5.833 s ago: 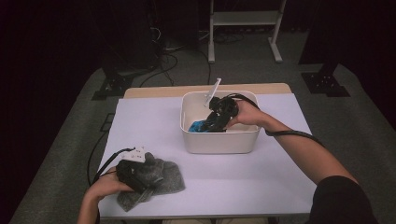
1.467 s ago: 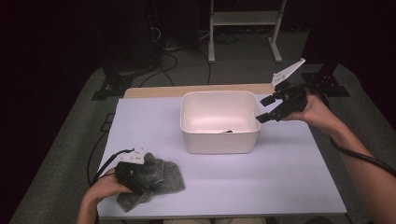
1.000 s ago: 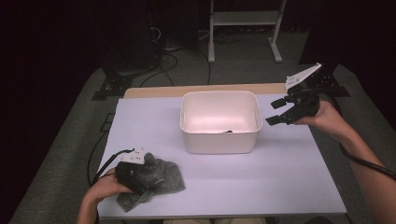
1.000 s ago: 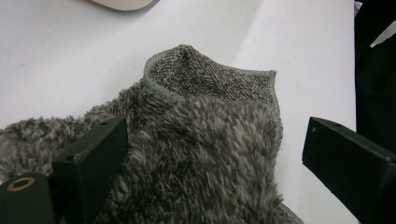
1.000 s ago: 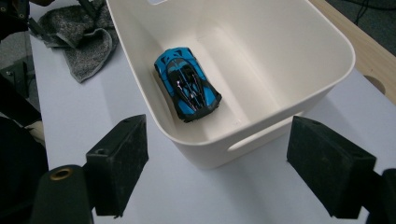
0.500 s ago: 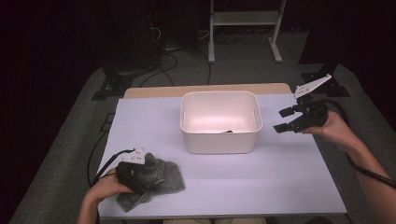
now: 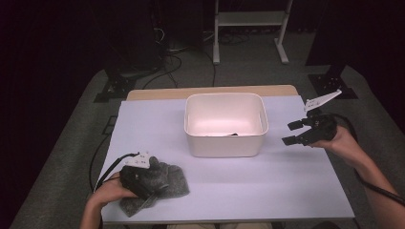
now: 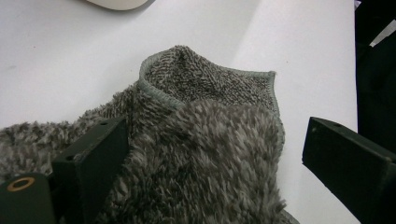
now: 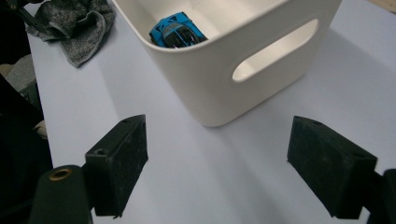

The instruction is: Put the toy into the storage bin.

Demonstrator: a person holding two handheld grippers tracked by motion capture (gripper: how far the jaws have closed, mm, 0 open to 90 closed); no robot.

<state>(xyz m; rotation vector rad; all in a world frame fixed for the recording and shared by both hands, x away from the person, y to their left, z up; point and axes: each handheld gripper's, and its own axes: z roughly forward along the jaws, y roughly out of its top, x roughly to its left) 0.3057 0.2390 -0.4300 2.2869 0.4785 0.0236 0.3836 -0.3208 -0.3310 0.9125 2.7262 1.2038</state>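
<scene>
Your left tool [image 7: 152,191], jaws apart, sits on the fuzzy grey cloth [image 8: 205,154]; right tool [image 7: 296,132] gapes empty beside the white plastic bin [image 7: 225,143]: close left next.

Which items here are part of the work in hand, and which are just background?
In the job:
- grey cloth under the open left gripper
- white bin
- blue toy car inside the bin
- open right gripper

Background:
- metal stand
- floor cables
</scene>
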